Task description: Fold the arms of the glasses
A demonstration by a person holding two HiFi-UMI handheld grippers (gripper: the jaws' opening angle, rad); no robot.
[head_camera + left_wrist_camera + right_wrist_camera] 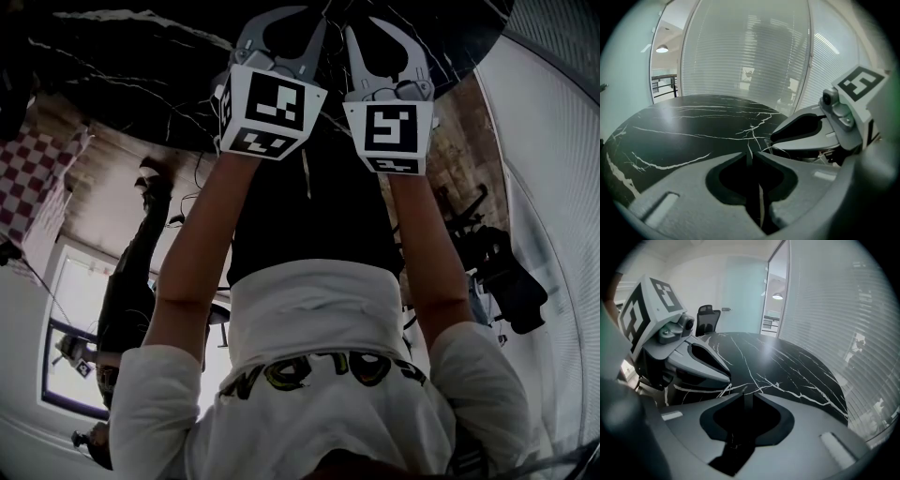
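Both grippers hover close together over a black marble table [141, 84] [684, 126] [797, 366]. In the left gripper view my left gripper [750, 155] [305, 11] has its jaws drawn together on a narrow dark strip. A thin pale wire of the glasses [777, 149] curves from there toward the right gripper's tips [771, 139]. My right gripper [744, 397] [370, 14] is also closed on a thin piece that pokes out just above its tips. The left gripper's tips [730, 377] lie right beside it. Most of the glasses is hidden by the jaws.
A glass wall with blinds [750, 56] curves behind the round table. An office chair [707, 317] stands at the table's far side. Below the grippers in the head view are my arms and torso, with a checked cloth [37, 178] and a dark-clad person [141, 272] at the left.
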